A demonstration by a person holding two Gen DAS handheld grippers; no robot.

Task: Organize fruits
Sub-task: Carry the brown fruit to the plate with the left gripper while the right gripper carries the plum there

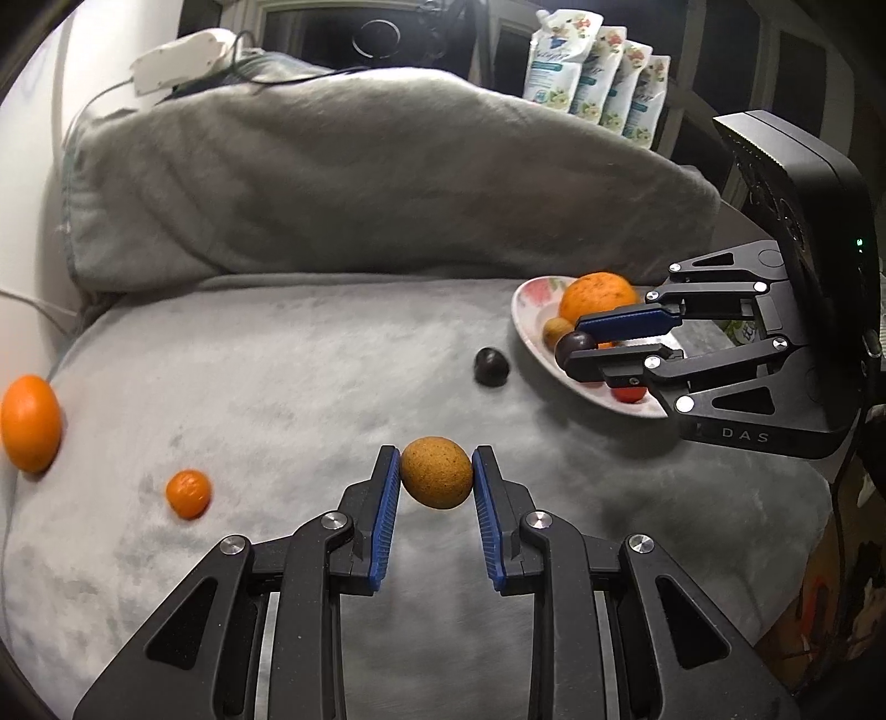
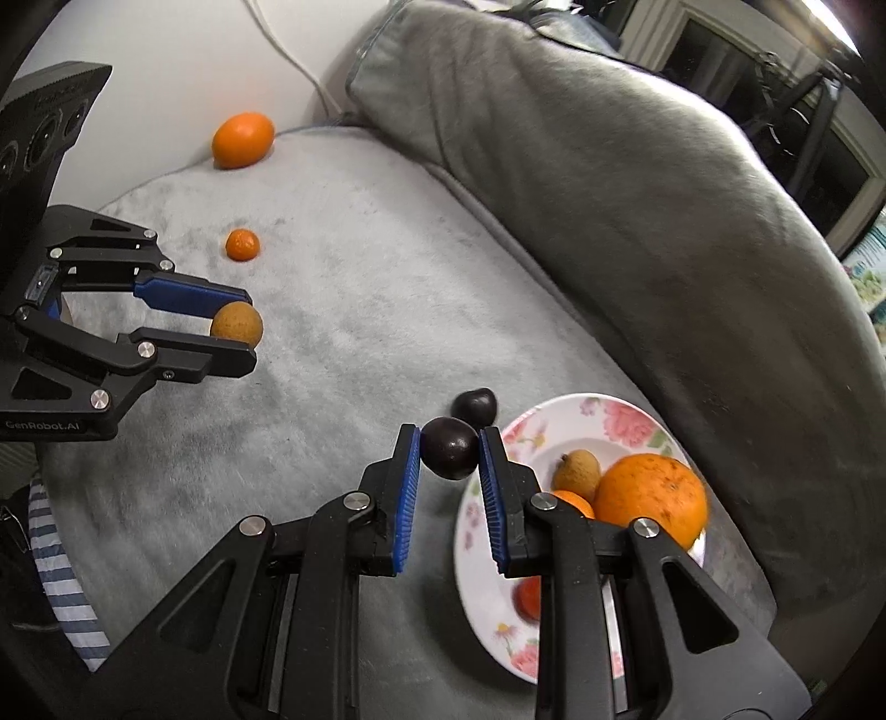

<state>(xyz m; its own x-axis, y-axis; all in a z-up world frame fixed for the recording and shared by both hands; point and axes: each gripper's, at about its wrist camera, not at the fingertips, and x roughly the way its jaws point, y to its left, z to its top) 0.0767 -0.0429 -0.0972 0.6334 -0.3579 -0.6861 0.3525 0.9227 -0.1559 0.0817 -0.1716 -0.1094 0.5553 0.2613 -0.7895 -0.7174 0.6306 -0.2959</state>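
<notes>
My left gripper [image 1: 436,471] is shut on a tan round fruit [image 1: 436,472], held above the grey cushion; it also shows in the right wrist view [image 2: 237,323]. My right gripper [image 2: 449,451] is shut on a dark purple fruit [image 2: 448,455] at the left rim of a floral plate [image 2: 626,421]. The plate holds a big orange [image 2: 650,498], a tan fruit [image 2: 578,473], a small orange fruit [image 2: 576,503] and a red one [image 2: 529,601]. A second dark fruit [image 2: 475,404] lies on the cushion beside the plate. A large orange [image 1: 30,423] and a small mandarin [image 1: 189,493] lie at the left.
A grey back cushion [image 1: 360,183] rises behind the seat [image 1: 277,387]. A white wall and cable [image 2: 288,50] are at the far left end. Refill pouches [image 1: 598,72] stand behind the cushion. Striped cloth [image 2: 61,576] hangs off the seat's front edge.
</notes>
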